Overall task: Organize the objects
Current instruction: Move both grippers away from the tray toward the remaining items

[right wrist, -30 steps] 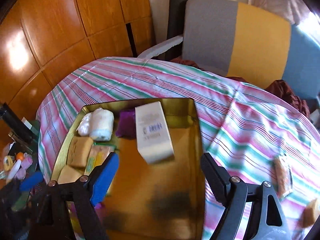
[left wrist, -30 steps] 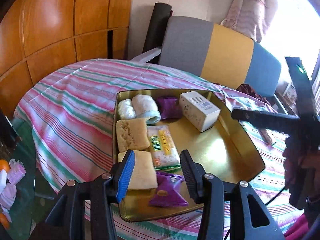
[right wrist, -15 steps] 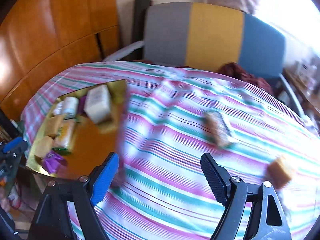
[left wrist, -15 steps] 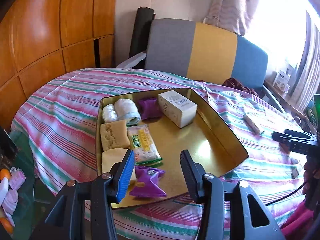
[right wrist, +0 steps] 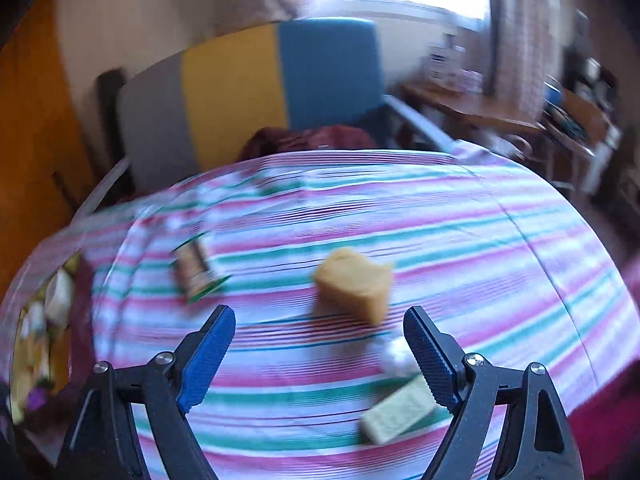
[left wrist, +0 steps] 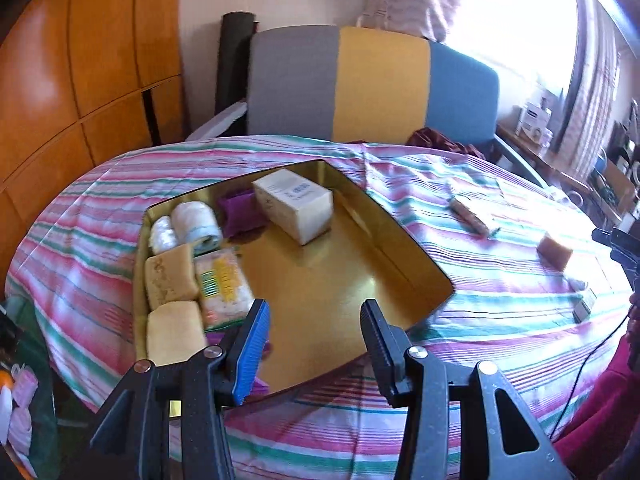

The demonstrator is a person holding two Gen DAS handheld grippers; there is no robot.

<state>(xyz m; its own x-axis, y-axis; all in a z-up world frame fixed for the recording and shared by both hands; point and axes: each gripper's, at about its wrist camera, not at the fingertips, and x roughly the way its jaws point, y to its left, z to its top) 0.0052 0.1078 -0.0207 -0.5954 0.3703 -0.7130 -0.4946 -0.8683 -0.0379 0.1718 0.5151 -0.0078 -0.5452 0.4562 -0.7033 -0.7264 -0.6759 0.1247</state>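
the left tool [left wrist: 314, 344] hangs over the near edge of the gold tray [left wrist: 400, 260], its fingers partly apart with nothing between them. the tray lies on the striped cloth [left wrist: 100, 216] of the desk. along the tray's nine o'clock side sit two tan cakes [left wrist: 172, 280], one behind the other, with a yellow-printed snack packet [left wrist: 224, 284] just beside them. toward eleven o'clock lie two white rolls [left wrist: 186, 226] side by side, then a purple pouch [left wrist: 240, 210], and at twelve o'clock a cream box [left wrist: 296, 204] lying flat. a purple wrapper is mostly hidden behind the left tool's blue finger [left wrist: 252, 350]. the rest of the tray floor is bare.

in the right wrist view, which is blurred, the right tool [right wrist: 316, 354] has its jaws opening wide over the cloth, with nothing between them. a tan cake [right wrist: 354, 286] lies on the cloth just beyond the tool at twelve o'clock. a brown bar in a clear wrapper [right wrist: 194, 268] lies at ten o'clock, well apart from the cake. a pale green block [right wrist: 400, 410] lies at five o'clock beside the right finger, with something small and white just behind it, too blurred to tell. the tray shows at the far nine o'clock edge. a grey, yellow and blue chair [right wrist: 248, 92] stands behind the desk.
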